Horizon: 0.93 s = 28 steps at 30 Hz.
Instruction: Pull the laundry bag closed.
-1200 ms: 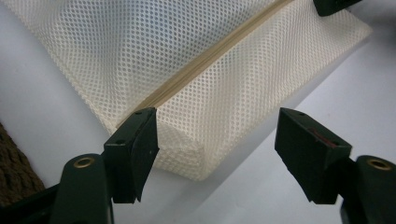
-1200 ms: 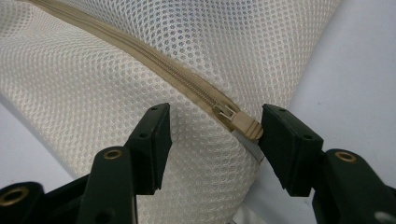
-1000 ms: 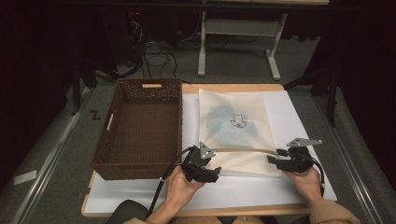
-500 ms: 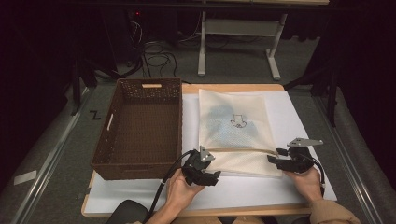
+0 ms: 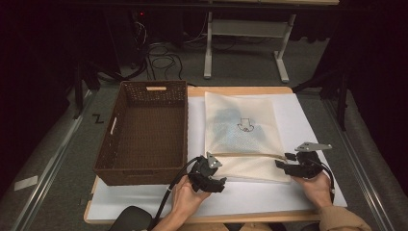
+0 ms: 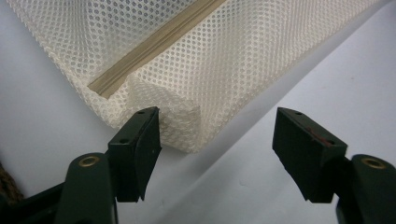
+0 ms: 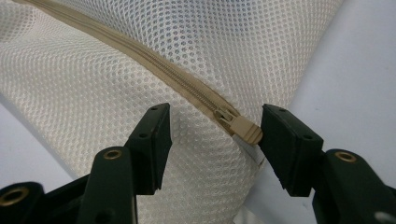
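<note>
A cream mesh laundry bag (image 5: 240,130) lies flat on the white table cover, with a tan zipper (image 5: 250,155) running across near its front end. My left gripper (image 5: 215,179) is open at the bag's front left corner (image 6: 187,126), which sits between the jaws. At the right end of the zipper, my right gripper (image 5: 284,166) is open around the tan zipper pull (image 7: 243,129), the pull lying close to the right jaw. Something bluish shows faintly inside the bag (image 5: 226,127).
A dark brown wicker basket (image 5: 113,159) stands to the left of the bag, with nothing in it. The white table cover (image 5: 308,120) reaches past the bag on the right. Beyond the table are a desk frame (image 5: 245,29) and cables on the floor.
The left gripper has dropped slightly toward the bag's front left corner. The right gripper and the bag have stayed in place.
</note>
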Tool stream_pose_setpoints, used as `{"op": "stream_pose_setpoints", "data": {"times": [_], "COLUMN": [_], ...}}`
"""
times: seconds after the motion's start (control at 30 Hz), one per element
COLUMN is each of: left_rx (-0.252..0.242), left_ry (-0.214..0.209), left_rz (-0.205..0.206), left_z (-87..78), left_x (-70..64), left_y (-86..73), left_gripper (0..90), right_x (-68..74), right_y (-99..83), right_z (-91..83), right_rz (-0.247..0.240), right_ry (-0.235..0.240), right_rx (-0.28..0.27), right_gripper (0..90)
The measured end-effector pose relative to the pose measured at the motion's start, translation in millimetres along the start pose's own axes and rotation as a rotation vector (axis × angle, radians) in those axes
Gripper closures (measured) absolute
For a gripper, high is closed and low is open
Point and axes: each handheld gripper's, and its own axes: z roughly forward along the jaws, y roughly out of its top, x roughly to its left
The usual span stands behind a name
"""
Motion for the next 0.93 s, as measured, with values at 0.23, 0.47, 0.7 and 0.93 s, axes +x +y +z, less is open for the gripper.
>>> {"op": "stream_pose_setpoints", "data": {"times": [0.23,0.47,0.7,0.93], "left_rx": [0.027,0.040,0.046,0.057], "left_ry": [-0.001,-0.001,-0.001,0.008], "left_rz": [-0.019,-0.016,-0.014,-0.006], "left_z": [4.7,6.5,7.9,10.3], "left_x": [1.5,1.2,1.0,2.1], "left_y": [-1.2,-0.6,-0.6,0.4], "left_gripper": [32.3,32.1,32.0,32.1], "right_x": [1.0,0.5,1.3,0.7], "right_y": [0.1,-0.9,-2.1,-2.7], "right_z": [2.6,2.4,1.5,0.5], "right_rz": [-0.008,-0.022,-0.033,-0.047], "right_ry": [0.001,0.004,-0.004,0.000], "right_rx": [0.007,0.007,0.005,0.007], "right_gripper": [44.3,44.2,43.7,43.6]}}
